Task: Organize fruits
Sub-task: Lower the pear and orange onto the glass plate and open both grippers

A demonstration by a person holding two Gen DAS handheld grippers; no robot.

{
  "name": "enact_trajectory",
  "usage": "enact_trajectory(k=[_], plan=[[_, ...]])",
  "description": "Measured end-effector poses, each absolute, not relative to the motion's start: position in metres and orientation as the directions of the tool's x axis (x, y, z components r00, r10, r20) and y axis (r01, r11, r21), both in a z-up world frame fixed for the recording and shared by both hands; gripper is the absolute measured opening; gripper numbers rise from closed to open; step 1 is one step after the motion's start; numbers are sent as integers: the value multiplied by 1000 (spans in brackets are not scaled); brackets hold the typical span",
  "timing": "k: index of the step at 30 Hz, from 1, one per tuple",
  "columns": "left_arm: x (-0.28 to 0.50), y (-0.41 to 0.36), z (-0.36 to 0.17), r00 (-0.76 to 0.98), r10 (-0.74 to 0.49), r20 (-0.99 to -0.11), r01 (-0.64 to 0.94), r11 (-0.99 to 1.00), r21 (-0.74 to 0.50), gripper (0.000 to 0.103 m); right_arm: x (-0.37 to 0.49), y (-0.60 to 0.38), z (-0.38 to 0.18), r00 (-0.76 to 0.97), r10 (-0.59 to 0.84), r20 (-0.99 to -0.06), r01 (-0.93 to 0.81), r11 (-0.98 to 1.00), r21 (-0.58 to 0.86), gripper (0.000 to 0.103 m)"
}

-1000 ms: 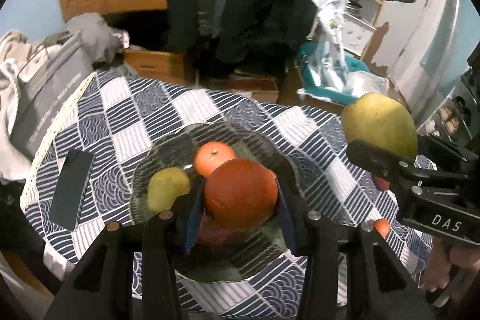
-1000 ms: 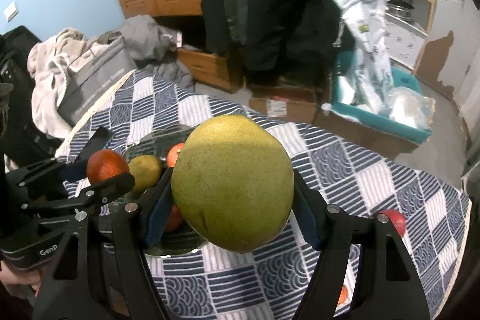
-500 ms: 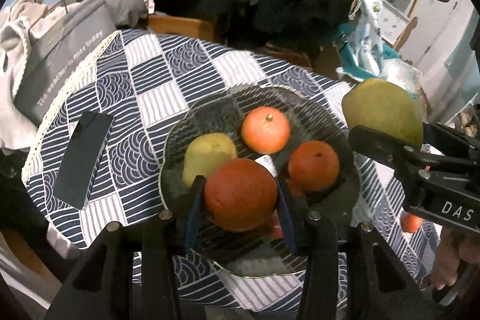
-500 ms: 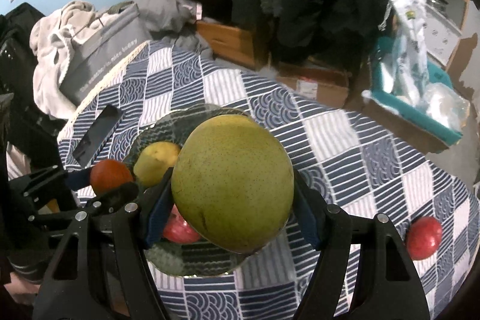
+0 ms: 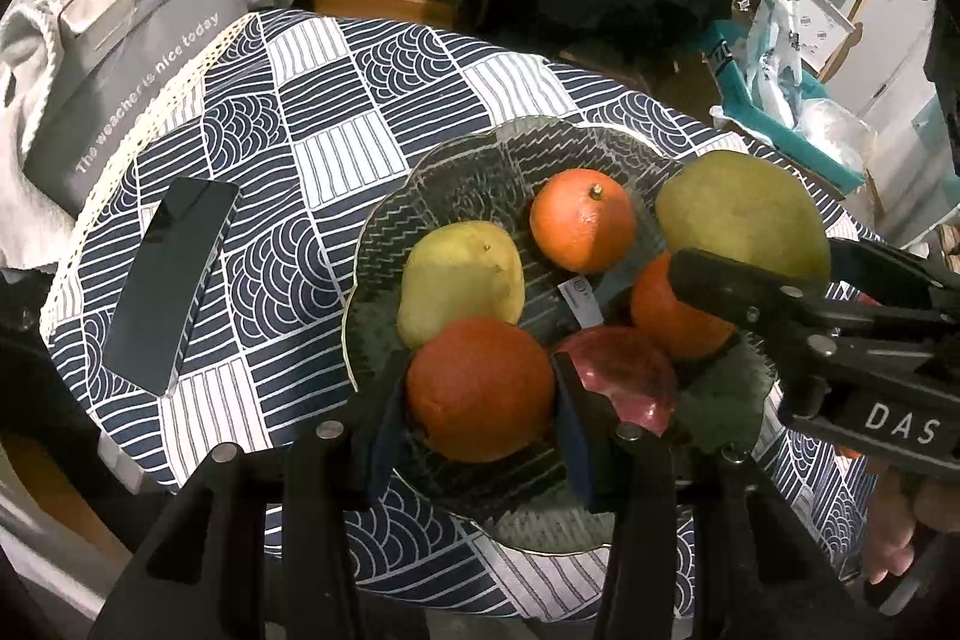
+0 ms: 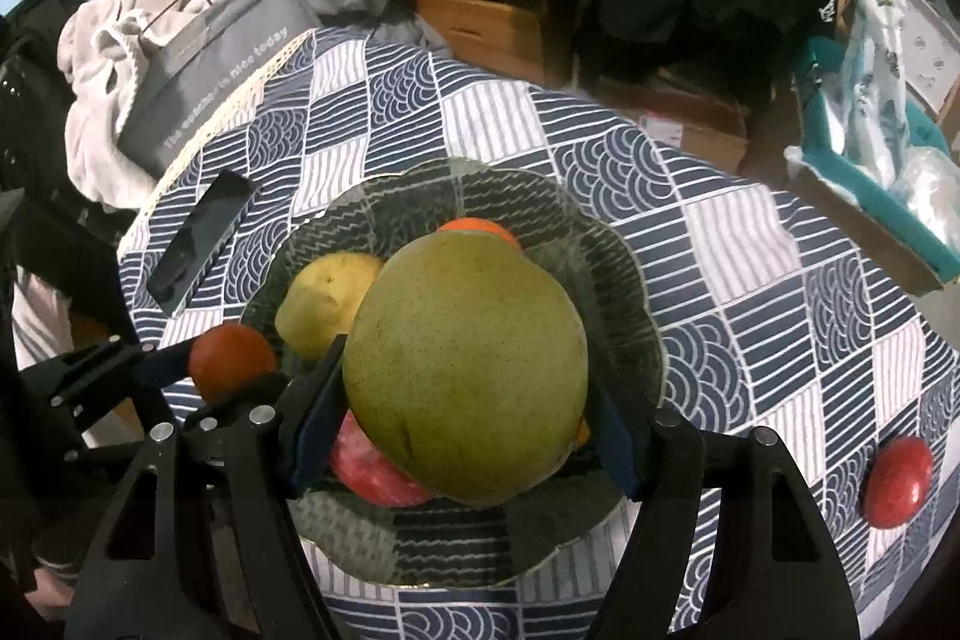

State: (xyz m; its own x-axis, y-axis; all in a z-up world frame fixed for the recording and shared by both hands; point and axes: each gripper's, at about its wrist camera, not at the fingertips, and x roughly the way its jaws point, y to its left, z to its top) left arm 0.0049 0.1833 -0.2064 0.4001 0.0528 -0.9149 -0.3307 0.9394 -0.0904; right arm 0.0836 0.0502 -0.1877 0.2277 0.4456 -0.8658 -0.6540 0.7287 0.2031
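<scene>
An orange [image 5: 480, 388] is being clamped in the left gripper [image 5: 474, 400] and a large green pear [image 6: 465, 370] in the right gripper [image 6: 465, 382] — both are being held directly above the glass plate [image 5: 384, 244], the orange nearer its near-left rim.

My left claw [image 5: 480, 391] clamps a dark orange [image 5: 479, 388] above the near edge of the ribbed glass plate [image 5: 456, 160]; my right [image 6: 465, 400] grips a big green pear [image 6: 465, 364] over its middle. In the plate lie a yellow pear [image 5: 459, 280], two tangerines [image 5: 582, 227] and a red apple [image 5: 624, 382]. Another red apple [image 6: 898, 481] lies near the tablecloth's right edge.
</scene>
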Motion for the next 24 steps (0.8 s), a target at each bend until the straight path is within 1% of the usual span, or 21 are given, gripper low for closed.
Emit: enact_trajectory(k=[4, 5, 6, 8, 10, 12, 15, 17, 24], plan=[[5, 186, -209, 390, 64, -918, -337, 938, -78, 49, 85, 58, -195, 198, 442, -875, -662, 719, 213, 73], [5, 186, -208, 395, 67, -916, -339, 938, -78, 53, 84, 60, -196, 195, 439, -877, -663, 718, 211, 73], [5, 186, -206, 403, 70, -913, -340, 937, -79, 59, 84, 61, -198, 193, 434, -880, -666, 717, 207, 73], [4, 186, -203, 414, 83, -907, -341, 937, -70, 68, 84, 62, -200, 192, 431, -882, -667, 716, 205, 75], [4, 185, -201, 420, 97, -902, -339, 939, -57, 69, 84, 62, -198, 206, 442, -873, -665, 718, 207, 75], [4, 185, -200, 419, 97, -903, -336, 940, -55, 69, 85, 59, -187, 222, 483, -847, -664, 711, 231, 76], [4, 184, -197, 425, 91, -900, -336, 940, -64, 69, 88, 57, -173, 247, 493, -834, -660, 716, 228, 77], [4, 183, -194, 435, 92, -896, -336, 940, -66, 69, 89, 51, -165, 250, 514, -821, -649, 718, 252, 77], [2, 178, -175, 480, 88, -873, -330, 940, -86, 69, 93, 29, -144, 302, 521, -799, -601, 754, 265, 77]])
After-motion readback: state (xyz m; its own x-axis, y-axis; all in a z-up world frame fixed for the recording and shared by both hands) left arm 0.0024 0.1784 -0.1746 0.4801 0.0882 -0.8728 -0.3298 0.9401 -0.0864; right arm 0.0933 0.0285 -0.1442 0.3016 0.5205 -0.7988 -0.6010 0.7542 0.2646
